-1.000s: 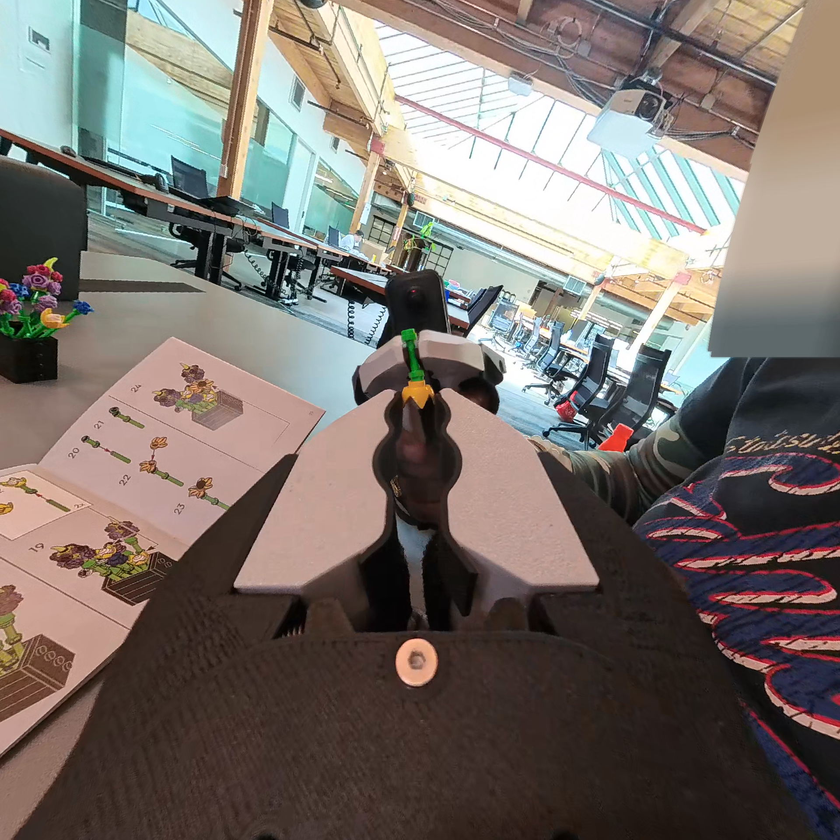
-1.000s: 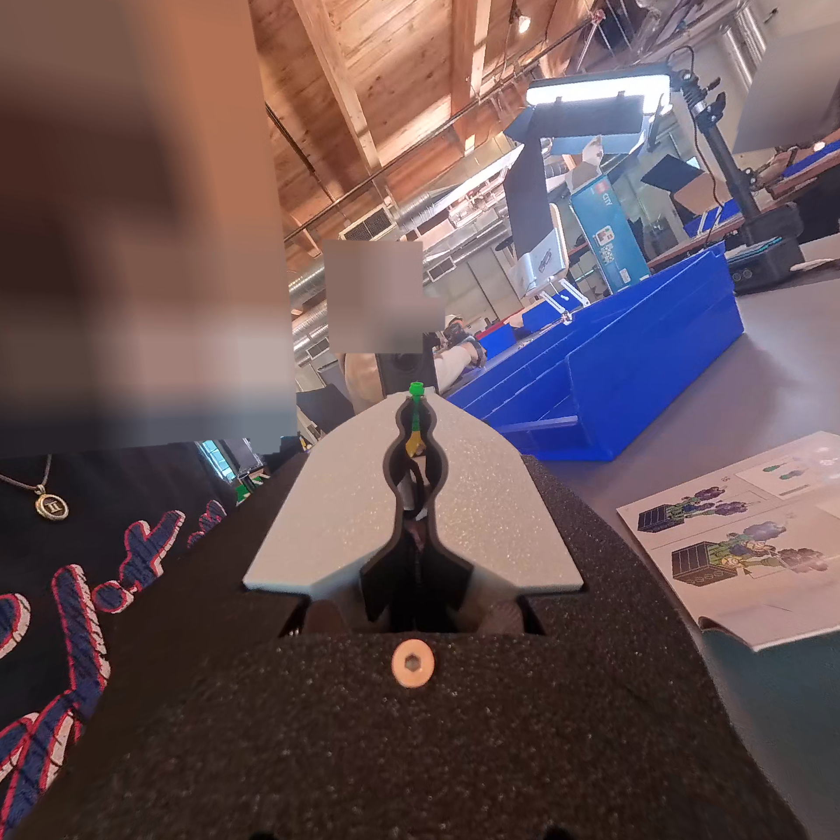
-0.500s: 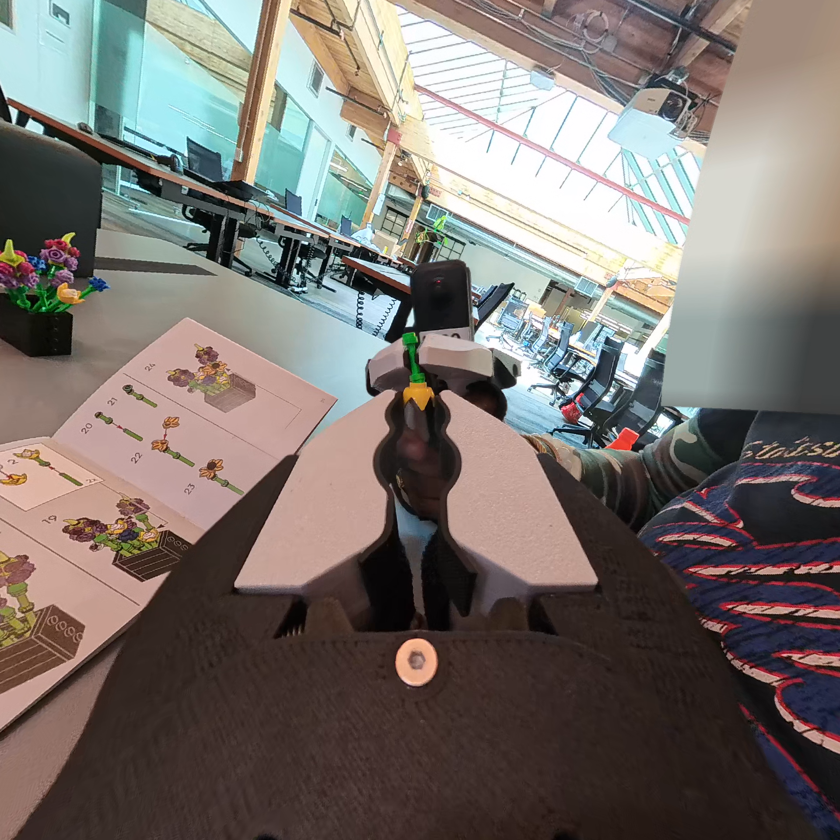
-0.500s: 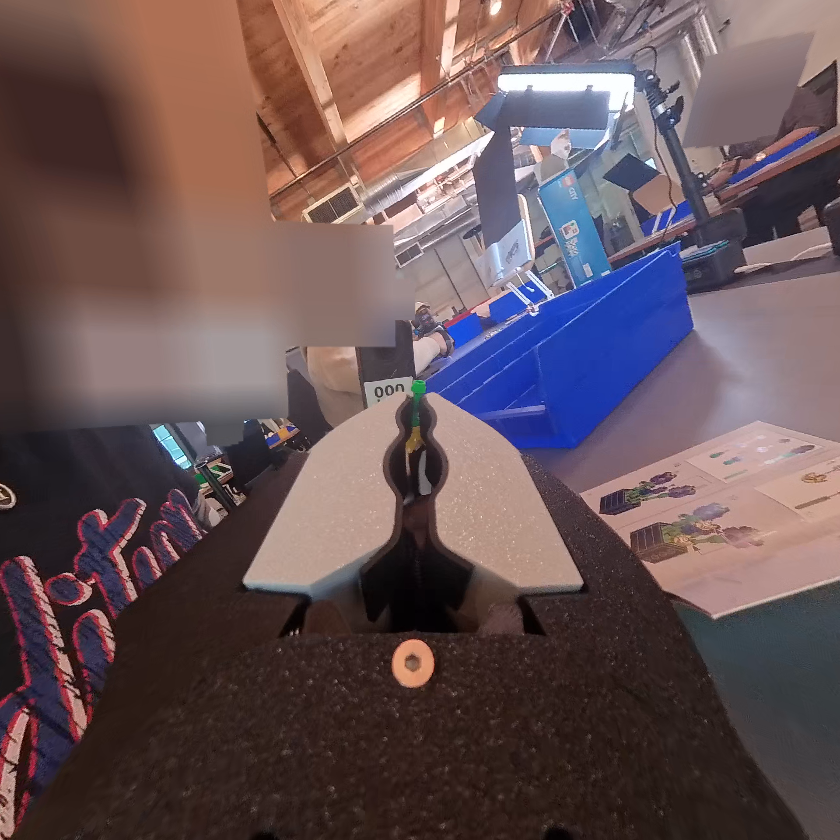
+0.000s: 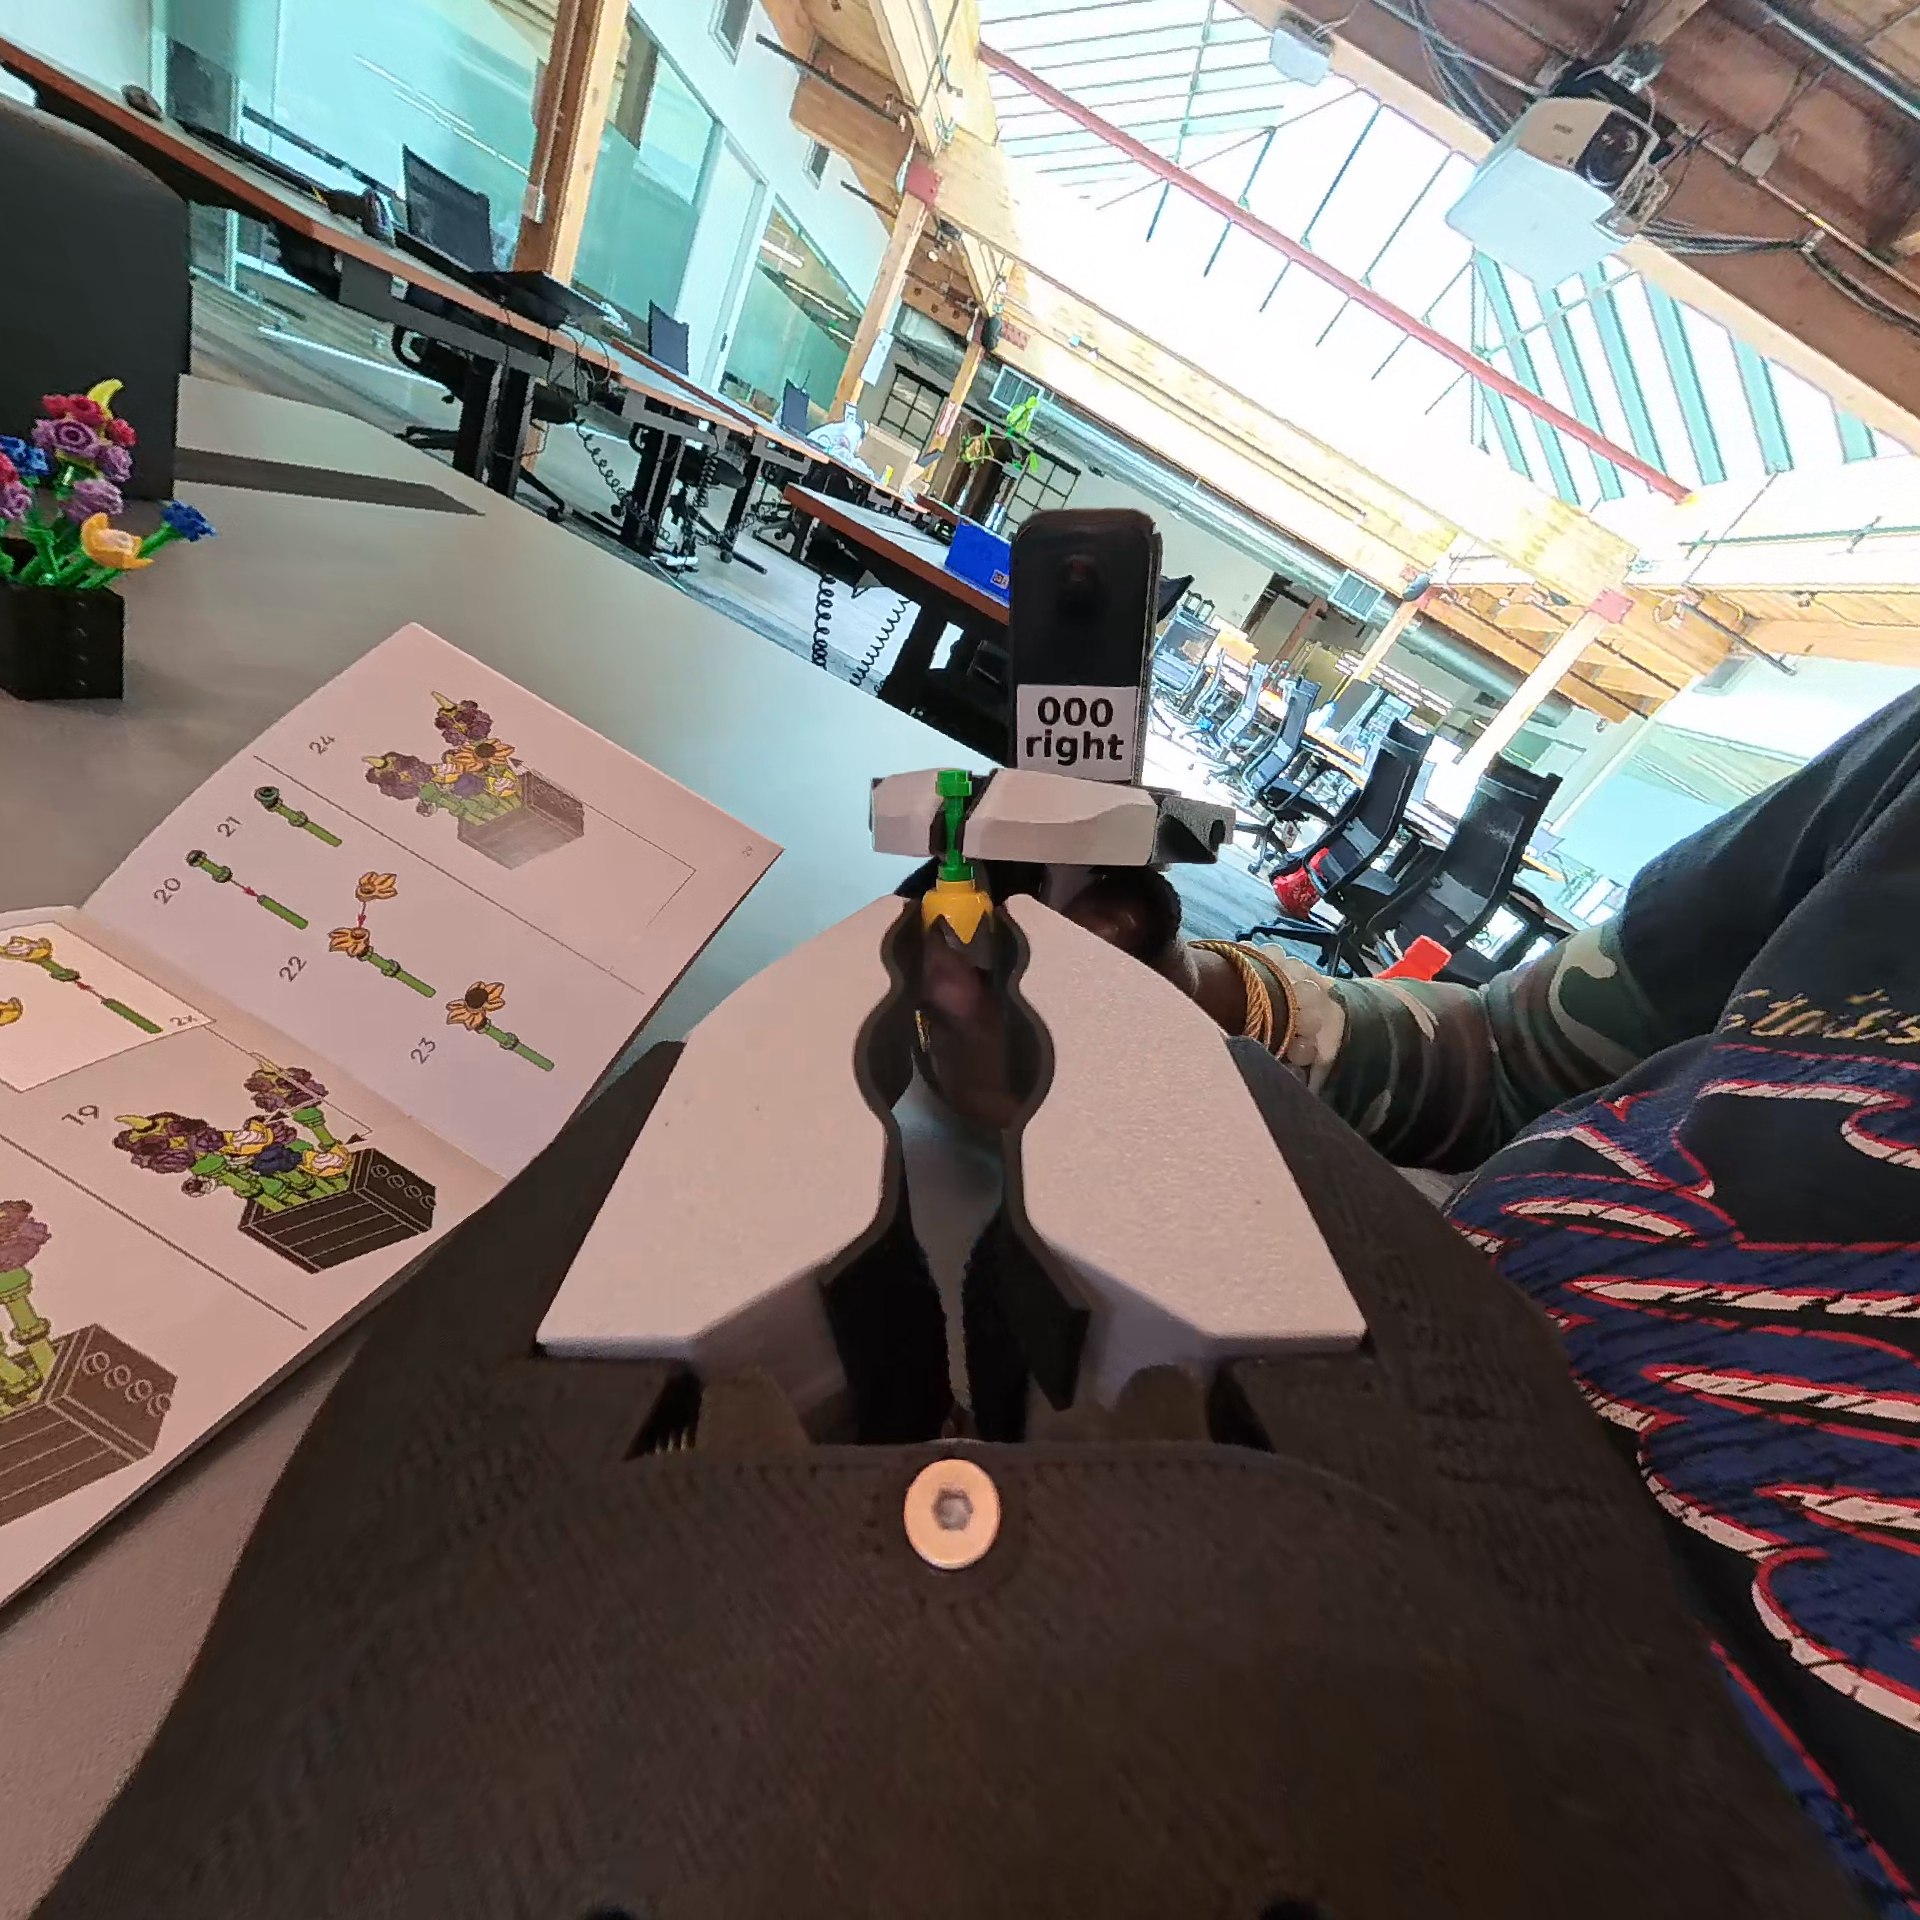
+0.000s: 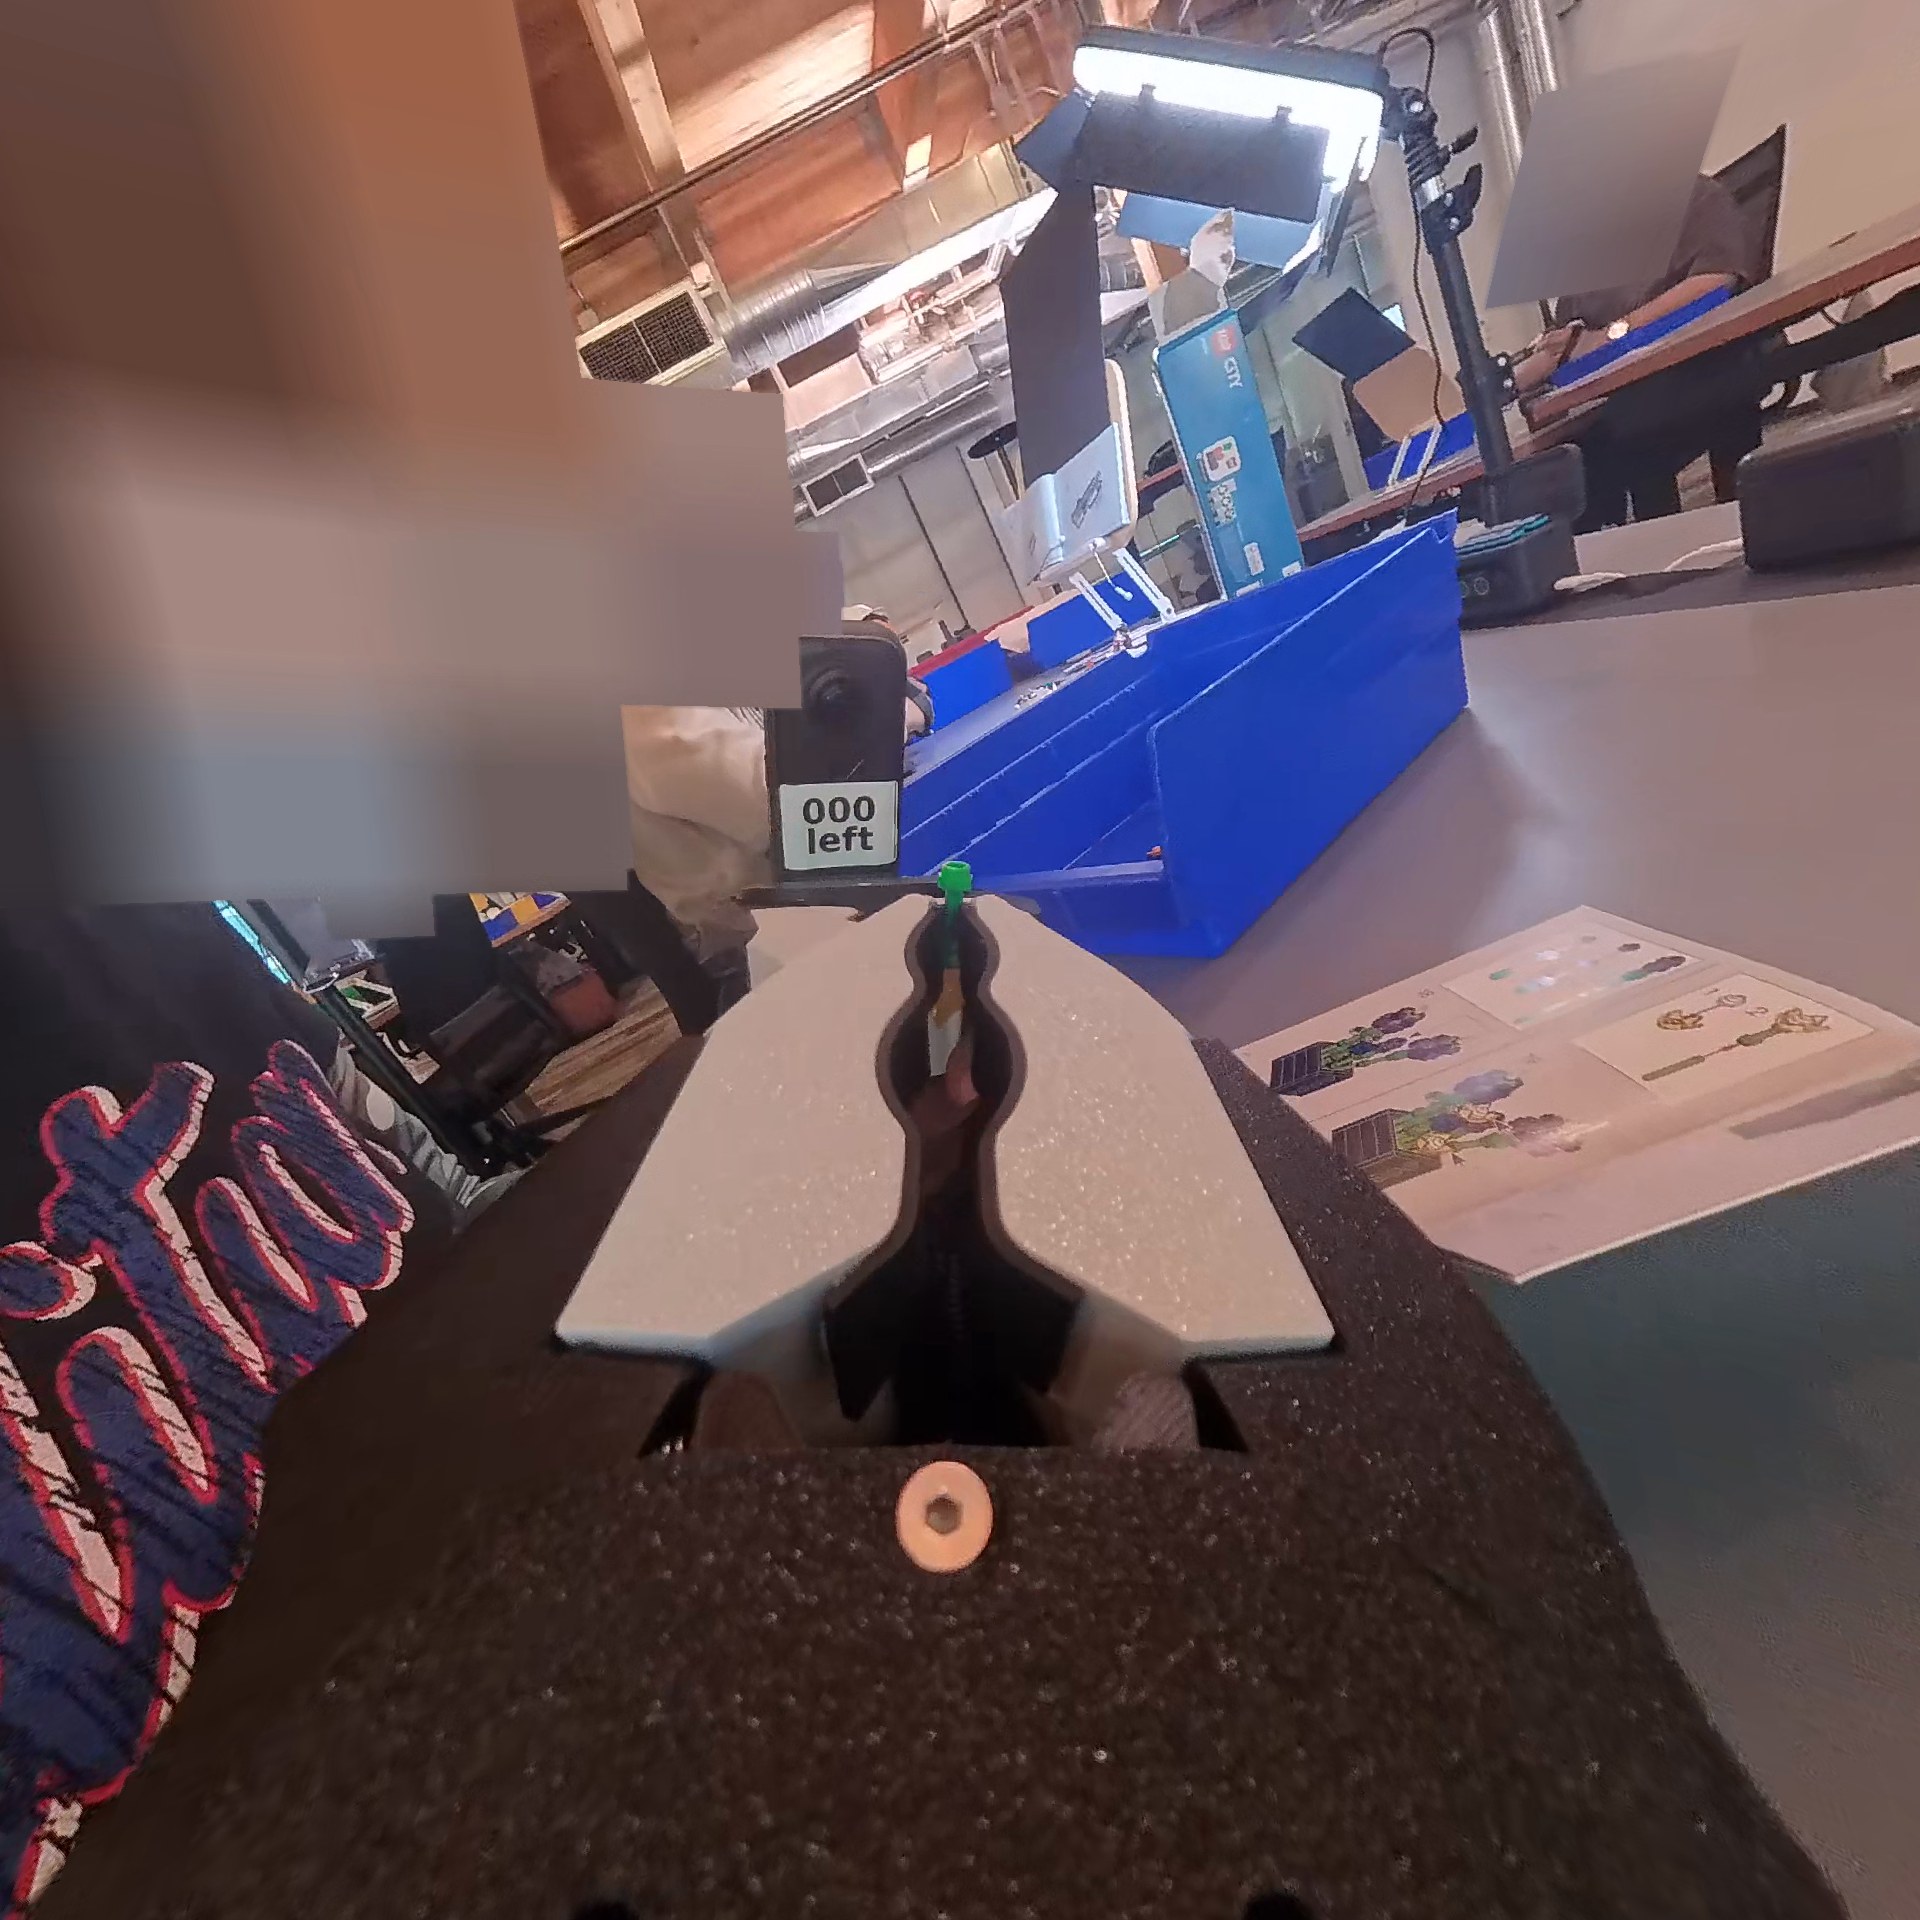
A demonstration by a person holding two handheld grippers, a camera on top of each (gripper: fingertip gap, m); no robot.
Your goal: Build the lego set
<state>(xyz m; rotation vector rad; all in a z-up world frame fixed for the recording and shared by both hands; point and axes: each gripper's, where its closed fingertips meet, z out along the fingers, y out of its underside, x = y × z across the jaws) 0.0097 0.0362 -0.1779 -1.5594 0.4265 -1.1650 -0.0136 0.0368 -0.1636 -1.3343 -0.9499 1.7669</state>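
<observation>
A small lego flower, a green stem [image 5: 951, 805] with a yellow flower head [image 5: 954, 906], is held between both grippers above the table. My left gripper [image 5: 952, 925] is shut on the yellow flower head. My right gripper [image 6: 951, 914] is shut on the green stem [image 6: 953, 883], whose tip sticks out past the fingertips. In the left wrist view the right gripper [image 5: 961, 823] lies flat across the stem just above my fingertips. In the right wrist view the yellow head [image 6: 948, 1003] shows in the gap between the fingers, and the left gripper [image 6: 831, 896] is edge-on just beyond.
An open instruction booklet [image 5: 343, 935] lies on the grey table to the left and also shows in the right wrist view [image 6: 1558, 1070]. A finished flower model in a black box [image 5: 62, 582] stands far left. Blue bins [image 6: 1247, 790] stand behind. The person's torso [image 5: 1714, 1247] is close.
Both grippers stay shut on the flower piece. The two grippers have tilted, so each one's camera mount now stands higher and larger in the other's view. The booklet has shifted in both views.
</observation>
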